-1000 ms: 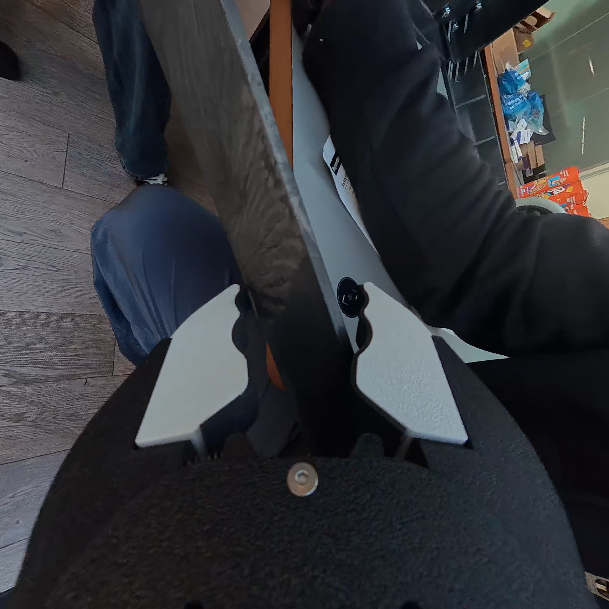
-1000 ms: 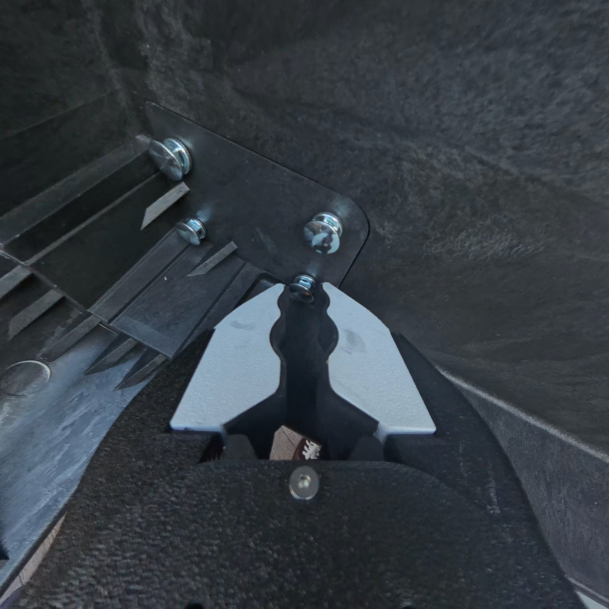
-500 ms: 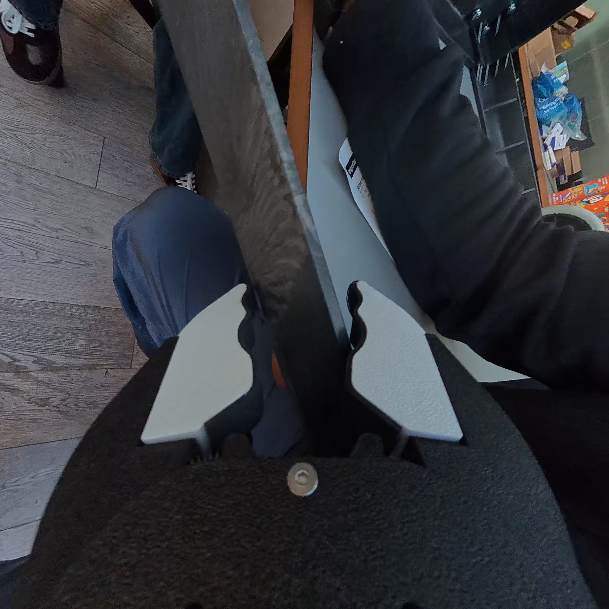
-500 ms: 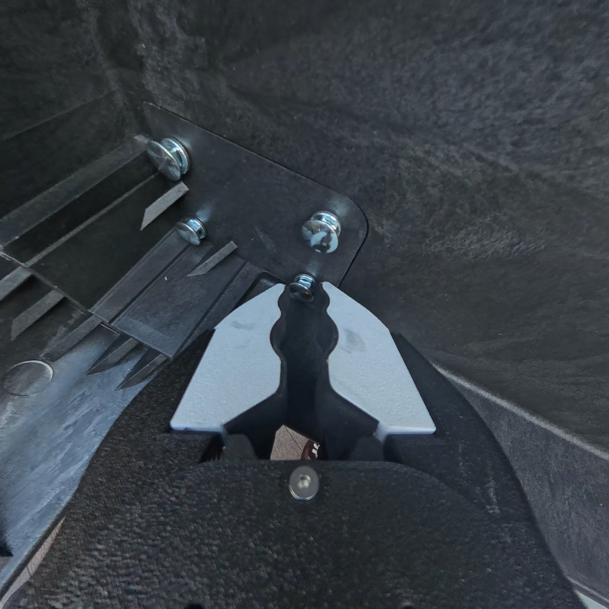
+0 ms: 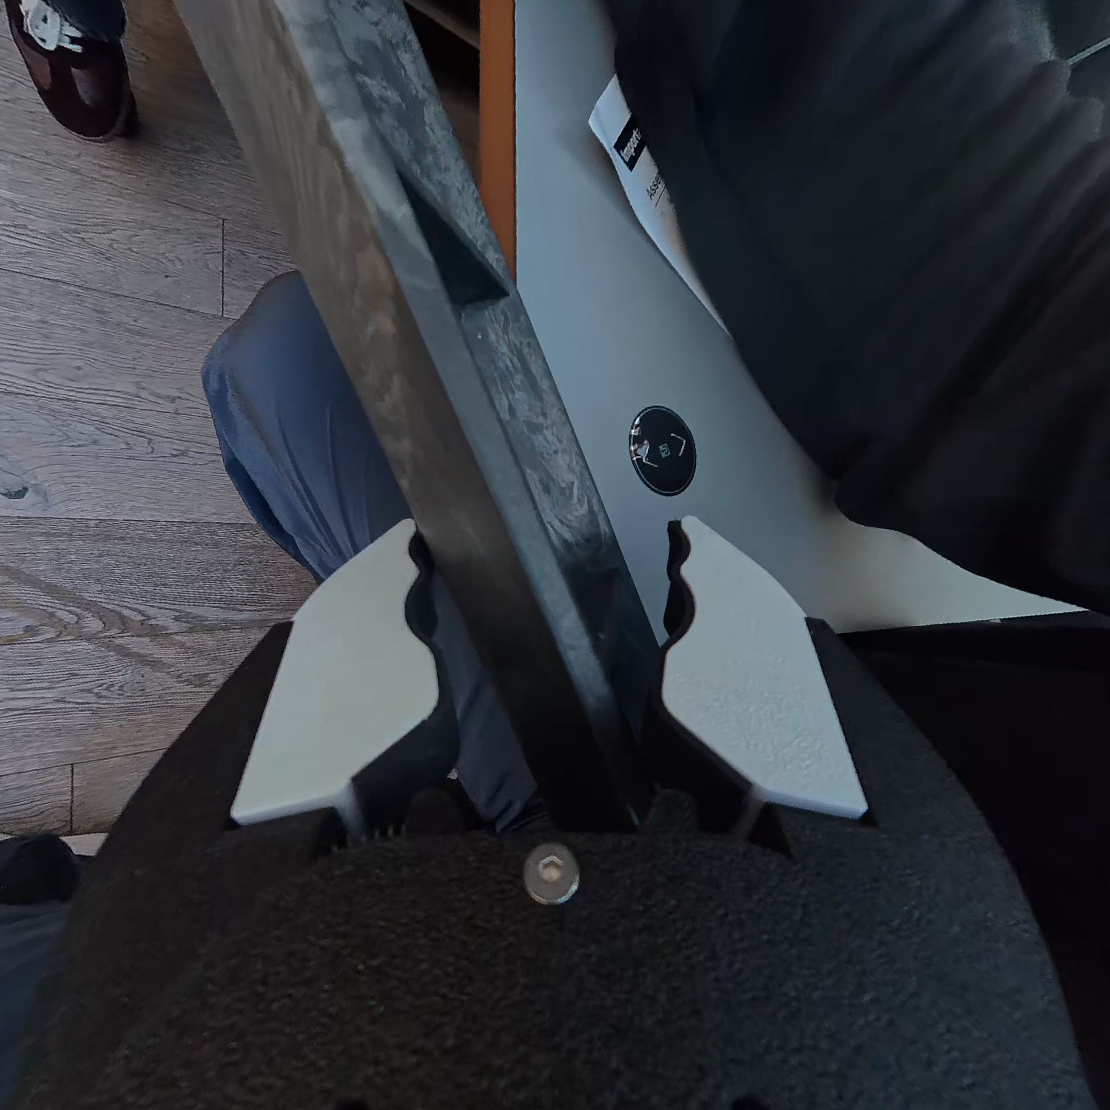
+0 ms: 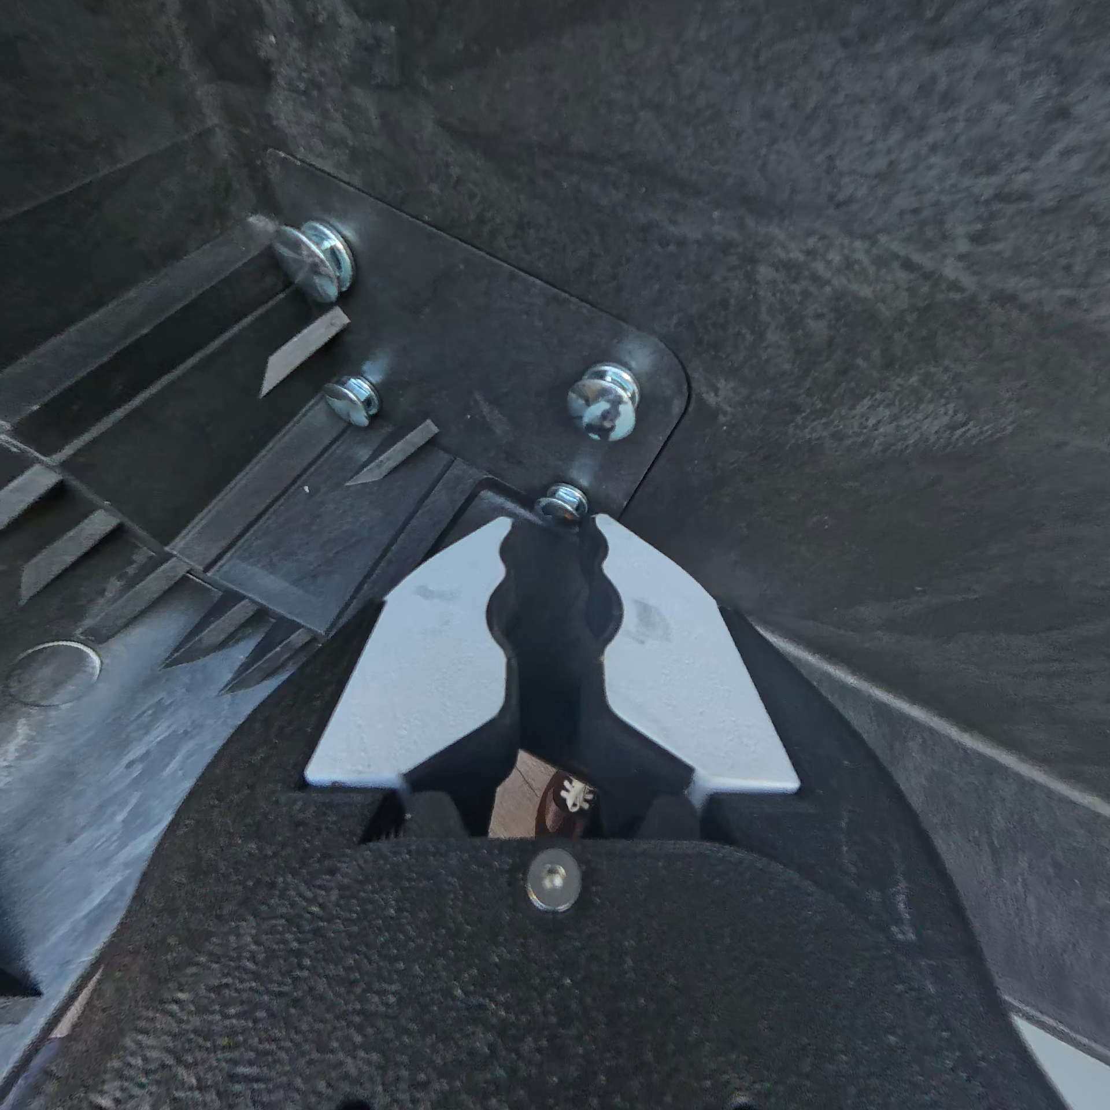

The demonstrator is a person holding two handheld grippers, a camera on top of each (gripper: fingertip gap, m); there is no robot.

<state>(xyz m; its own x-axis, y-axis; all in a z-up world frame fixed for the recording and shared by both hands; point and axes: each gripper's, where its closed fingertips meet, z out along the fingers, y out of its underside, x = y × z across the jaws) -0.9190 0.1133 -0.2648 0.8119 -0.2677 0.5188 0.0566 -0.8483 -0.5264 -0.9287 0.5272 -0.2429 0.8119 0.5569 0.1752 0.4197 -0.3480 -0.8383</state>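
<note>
In the left wrist view my left gripper [image 5: 543,540] is open around the edge of a dark grey plastic panel [image 5: 480,420]. The left pad lies against the panel. The right pad stands clear of it, with white surface showing in the gap. In the right wrist view my right gripper [image 6: 555,519] is nearly closed, with its fingertips on either side of a small silver screw [image 6: 561,501]. The screw sits at the corner of a black metal plate [image 6: 480,372] on black felt [image 6: 841,240]. The dark pads hide whether they press on the screw.
Three more silver screws [image 6: 603,402] stand on the plate, beside ribbed black plastic [image 6: 180,480]. The left wrist view shows a white tabletop [image 5: 600,336] with a round black disc [image 5: 662,450] and a paper sheet [image 5: 630,138]. A person's black sleeve [image 5: 901,240], jeans knee [image 5: 288,420] and wood floor [image 5: 120,360] are close by. My hands' fingertips stand some 40 cm from each other.
My left jaws closed in on the panel, then opened wide, and the right pad came off it. The left view also slid along the panel. My right jaws eased apart slightly at the screw.
</note>
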